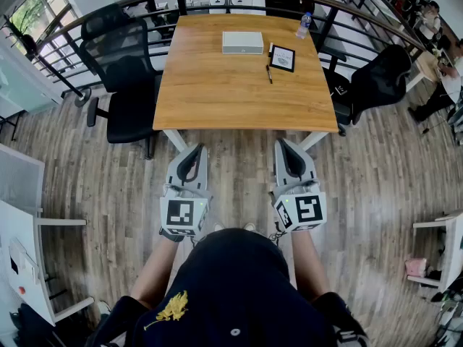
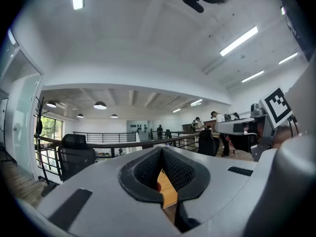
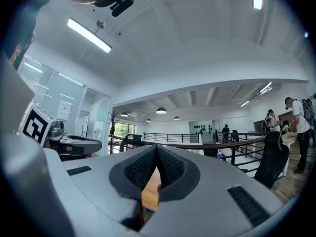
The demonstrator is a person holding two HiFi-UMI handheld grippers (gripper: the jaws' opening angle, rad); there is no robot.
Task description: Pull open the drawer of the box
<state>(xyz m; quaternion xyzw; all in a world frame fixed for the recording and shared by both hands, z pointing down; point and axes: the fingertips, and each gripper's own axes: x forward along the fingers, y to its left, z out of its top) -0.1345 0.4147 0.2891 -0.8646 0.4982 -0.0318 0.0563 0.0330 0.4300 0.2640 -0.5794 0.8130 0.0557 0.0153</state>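
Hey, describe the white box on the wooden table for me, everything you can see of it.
The flat white rectangular box is low and wide, with a smooth, plain surface that looks like plastic or painted board. Its near side shows as a narrow strip below the top. It lies flat and square to the wooden table, near the middle of the far edge, just left of a black-framed card. Nothing sticks out of it, so its drawer looks shut, and no handle can be made out. Only the table touches it.
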